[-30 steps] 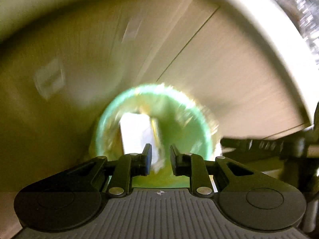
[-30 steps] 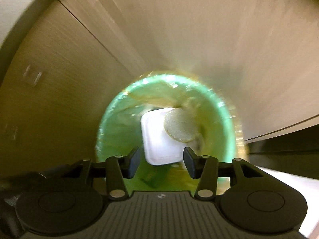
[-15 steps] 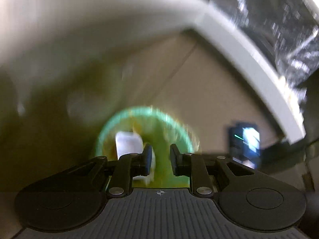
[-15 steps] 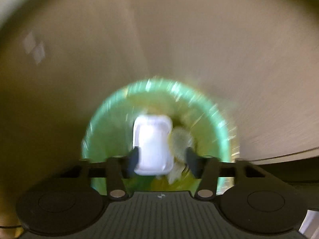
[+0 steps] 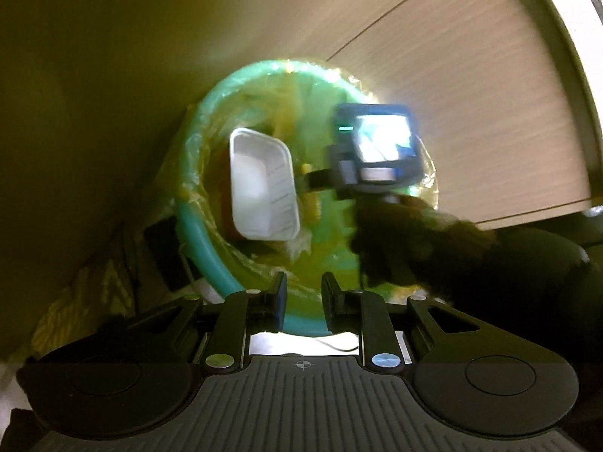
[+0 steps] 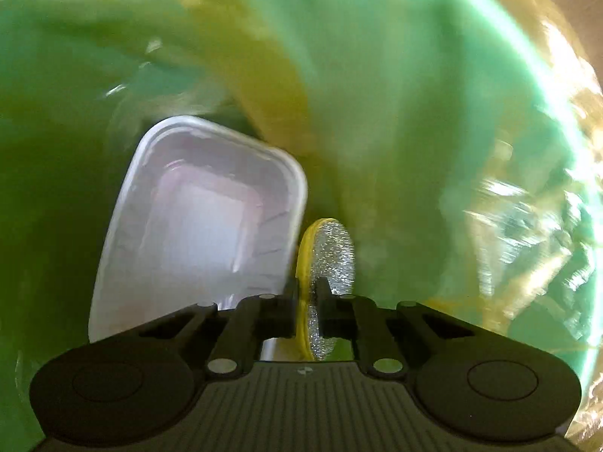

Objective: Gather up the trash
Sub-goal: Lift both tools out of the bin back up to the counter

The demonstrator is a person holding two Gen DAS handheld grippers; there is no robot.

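Deep inside the green bin (image 6: 414, 75), the right claw (image 6: 307, 301) pinches a thin, light scouring pad (image 6: 329, 260) by its edge beside a flimsy white tray (image 6: 203, 226), while the left claw (image 5: 303, 297) hangs narrowly parted and empty.

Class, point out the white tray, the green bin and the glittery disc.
White tray (image 6: 203, 226), right wrist view: its inner floor.
Green bin (image 5: 198, 237), left wrist view: its teal rim, left side.
Glittery disc (image 6: 333, 252), right wrist view: its sparkly face above the fingers.

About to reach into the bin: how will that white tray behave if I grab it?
The white tray looks thin-walled with ribbed sides, so probably light and apt to flex or crush. It leans on the bin liner, so a push would likely slide or tip it.
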